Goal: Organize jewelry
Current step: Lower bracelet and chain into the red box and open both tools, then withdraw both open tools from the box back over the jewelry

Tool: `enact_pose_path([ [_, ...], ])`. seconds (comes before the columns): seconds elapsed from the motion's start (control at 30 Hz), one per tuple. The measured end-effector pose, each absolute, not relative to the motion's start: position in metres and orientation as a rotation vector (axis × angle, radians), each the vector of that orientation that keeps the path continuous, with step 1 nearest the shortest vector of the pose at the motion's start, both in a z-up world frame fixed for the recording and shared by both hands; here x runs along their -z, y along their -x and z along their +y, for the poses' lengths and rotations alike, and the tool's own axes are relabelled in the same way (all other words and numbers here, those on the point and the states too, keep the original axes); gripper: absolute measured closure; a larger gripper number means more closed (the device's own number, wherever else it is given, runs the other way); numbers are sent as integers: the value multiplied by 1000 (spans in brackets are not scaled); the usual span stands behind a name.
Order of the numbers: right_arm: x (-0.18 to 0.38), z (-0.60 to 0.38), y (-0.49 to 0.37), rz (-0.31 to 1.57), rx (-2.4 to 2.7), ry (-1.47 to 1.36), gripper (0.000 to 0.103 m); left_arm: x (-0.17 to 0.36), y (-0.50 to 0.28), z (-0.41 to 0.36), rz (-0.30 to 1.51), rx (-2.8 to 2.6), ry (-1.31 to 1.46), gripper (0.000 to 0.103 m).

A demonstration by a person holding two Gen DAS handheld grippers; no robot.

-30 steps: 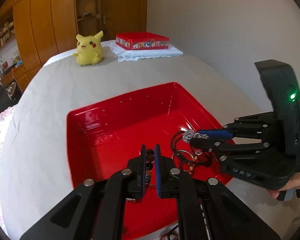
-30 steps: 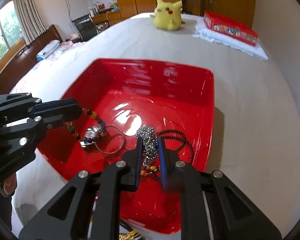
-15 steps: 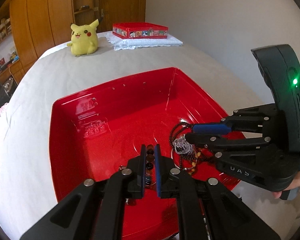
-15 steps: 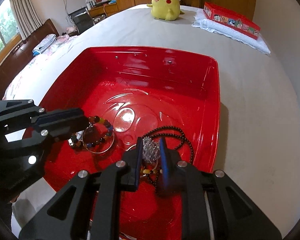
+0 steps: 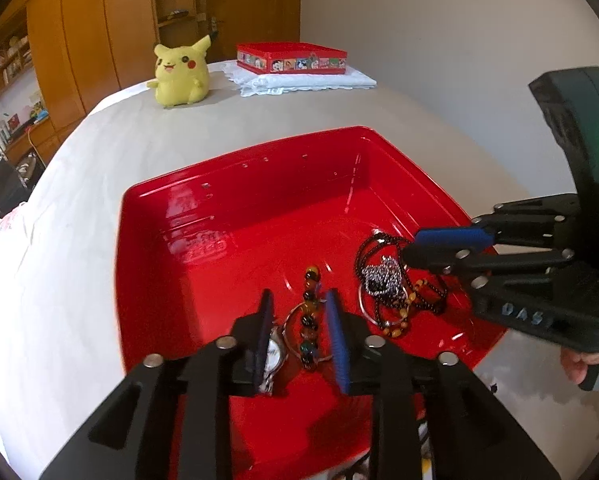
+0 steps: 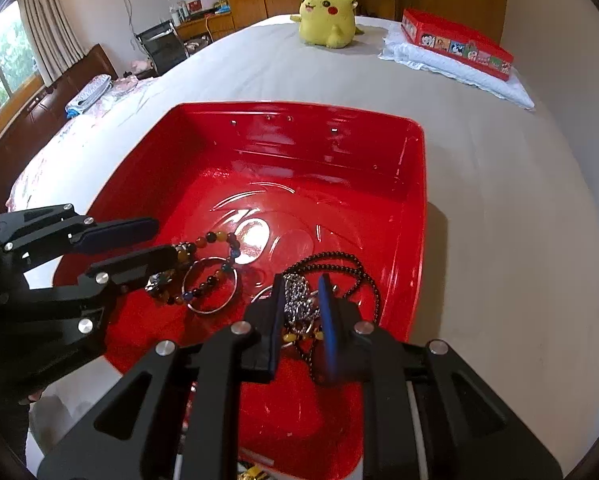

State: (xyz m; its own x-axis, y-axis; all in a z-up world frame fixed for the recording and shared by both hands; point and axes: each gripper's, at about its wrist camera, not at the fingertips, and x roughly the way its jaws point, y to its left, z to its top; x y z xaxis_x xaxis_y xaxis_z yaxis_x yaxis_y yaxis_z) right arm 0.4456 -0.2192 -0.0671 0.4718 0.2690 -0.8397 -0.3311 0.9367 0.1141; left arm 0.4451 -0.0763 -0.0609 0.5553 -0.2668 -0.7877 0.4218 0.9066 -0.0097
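our left gripper's [image 5: 299,312] fingers [image 5: 264,322] are opening, the multicoloured beaded bracelet [image 5: 309,312] lying loose between them on the floor of the glossy red plastic tray [image 5: 235,216]. our right gripper's [image 6: 301,312] fingers [image 6: 326,316] pinch the crumpled silver chain [image 6: 297,300], inside the tray's near right corner, amid a black bead necklace [image 6: 355,268].
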Motion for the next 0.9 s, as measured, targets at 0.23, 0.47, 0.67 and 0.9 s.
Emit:
enact_pose_path([
  [0.23,43,-226,-410,944,-393,60,83,38,-399,-50,828,389,-181,57],
  [0.47,22,-231,-349,872,-437,45,72,29,-329,-24,788,399,-154,47],
  [0.67,46,-229,-299,902,-465,47,69,60,-263,-34,842,488,-154,47],
  [0.9,66,-238,-274,938,-471,-28,69,98,-230,-66,919,523,-139,47],
])
